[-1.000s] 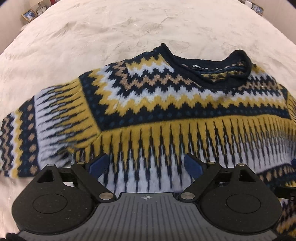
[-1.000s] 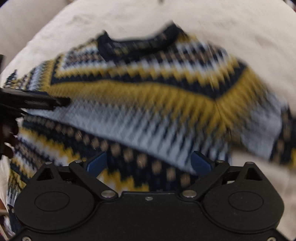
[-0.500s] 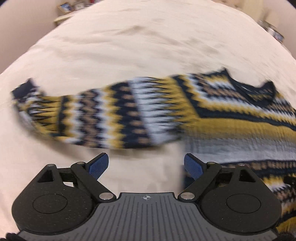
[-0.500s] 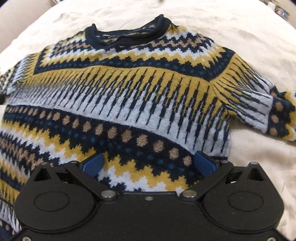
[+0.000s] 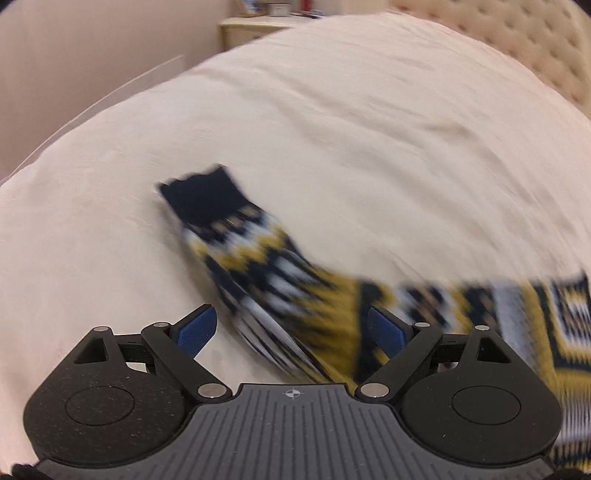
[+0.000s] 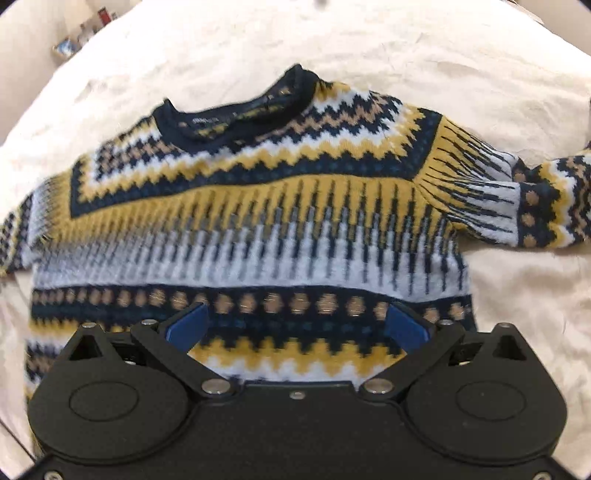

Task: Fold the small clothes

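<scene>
Patterned knit sweater (image 6: 251, 221) spread flat, front up, on a cream bedspread (image 6: 406, 48), right gripper (image 6: 295, 325) above its hem, jaws wide, empty, left gripper (image 5: 290, 330) wide apart over one blurred sleeve (image 5: 258, 258).

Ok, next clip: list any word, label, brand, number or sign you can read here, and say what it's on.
Neck label inside the collar of the patterned sweater: a short line of white lettering, too blurred to read.
Left gripper body: a small crosshair mark, a symbol only, no text.
Items on the nightstand: too small and blurred to read.
No other text visible.
</scene>
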`<state>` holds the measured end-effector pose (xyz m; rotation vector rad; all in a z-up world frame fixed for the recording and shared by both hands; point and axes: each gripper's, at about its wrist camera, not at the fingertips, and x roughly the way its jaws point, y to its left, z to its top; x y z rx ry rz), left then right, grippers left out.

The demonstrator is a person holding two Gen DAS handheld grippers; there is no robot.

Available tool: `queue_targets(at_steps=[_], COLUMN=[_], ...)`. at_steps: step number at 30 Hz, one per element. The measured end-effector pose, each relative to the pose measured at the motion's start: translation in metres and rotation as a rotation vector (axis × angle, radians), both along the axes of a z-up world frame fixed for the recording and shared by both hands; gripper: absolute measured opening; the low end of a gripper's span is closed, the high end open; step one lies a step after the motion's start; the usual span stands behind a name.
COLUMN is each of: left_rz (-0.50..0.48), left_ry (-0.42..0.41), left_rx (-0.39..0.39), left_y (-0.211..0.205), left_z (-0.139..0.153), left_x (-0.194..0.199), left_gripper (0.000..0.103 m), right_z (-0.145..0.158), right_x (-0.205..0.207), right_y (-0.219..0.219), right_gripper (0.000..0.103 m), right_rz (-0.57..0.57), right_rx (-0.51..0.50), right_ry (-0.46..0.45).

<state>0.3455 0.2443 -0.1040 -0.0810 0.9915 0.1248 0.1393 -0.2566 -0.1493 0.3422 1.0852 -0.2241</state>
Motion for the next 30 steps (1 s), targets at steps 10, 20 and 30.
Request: queue_targets(at_steps=[10,20,30], left_rz=[0.179,0.180,0.324], left_ry=[-0.044,0.015,-0.187], left_rx=[-0.075,-0.146,-0.278], left_y=[0.064,0.068,0.084], left_z=[-0.009,-0.042,-0.015], left_x=[0.049,0.064,0.014], left_gripper=[0.088,0.039,0.007], right_z=[0.011,0.010,0.015], right_x=[0.022,0.051,0.059], right_y=[0.034,0.067,0.080], right_gripper=[0.102,0.102,0.102], right_rz=[-0.009,0.091,0.137], right_rx=[0.053,0.052,0.058], right_ry=[-0.011,0.015,0.016])
